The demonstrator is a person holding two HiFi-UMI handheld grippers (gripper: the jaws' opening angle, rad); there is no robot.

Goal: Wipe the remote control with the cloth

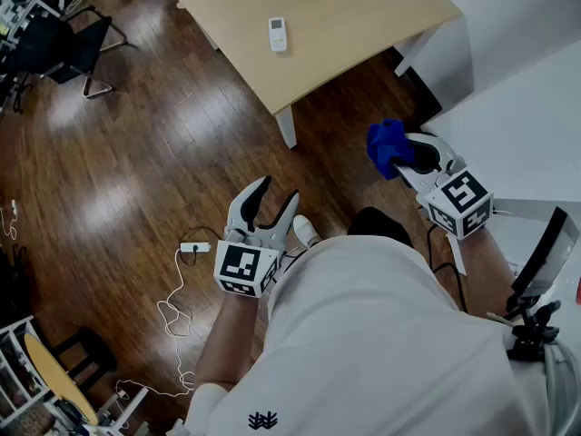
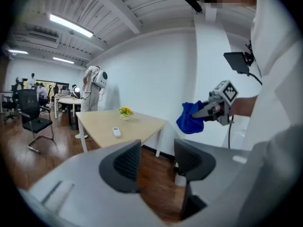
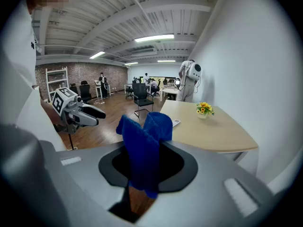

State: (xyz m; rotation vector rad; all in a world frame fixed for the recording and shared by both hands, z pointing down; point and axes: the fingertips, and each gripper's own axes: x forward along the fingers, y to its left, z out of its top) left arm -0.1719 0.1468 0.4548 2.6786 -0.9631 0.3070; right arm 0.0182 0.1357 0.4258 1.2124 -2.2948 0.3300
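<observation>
A white remote control [image 1: 278,34] lies on the light wooden table [image 1: 363,25] far ahead of both grippers; it also shows as the remote [image 2: 116,132] and the remote [image 3: 175,123]. My right gripper [image 1: 406,160] is shut on a bunched blue cloth [image 1: 387,146], held in the air over the floor near the table's corner. The cloth [image 3: 144,145] fills the gap between the jaws. My left gripper [image 1: 275,200] hangs over the floor with its jaws open and nothing between them [image 2: 157,161].
A pot of yellow flowers [image 2: 125,112] stands on the table beyond the remote. A table leg [image 1: 286,126] is ahead. A white power strip [image 1: 194,247] and cables lie on the wooden floor at left. Black office chairs [image 1: 80,48] stand far left; white wall on the right.
</observation>
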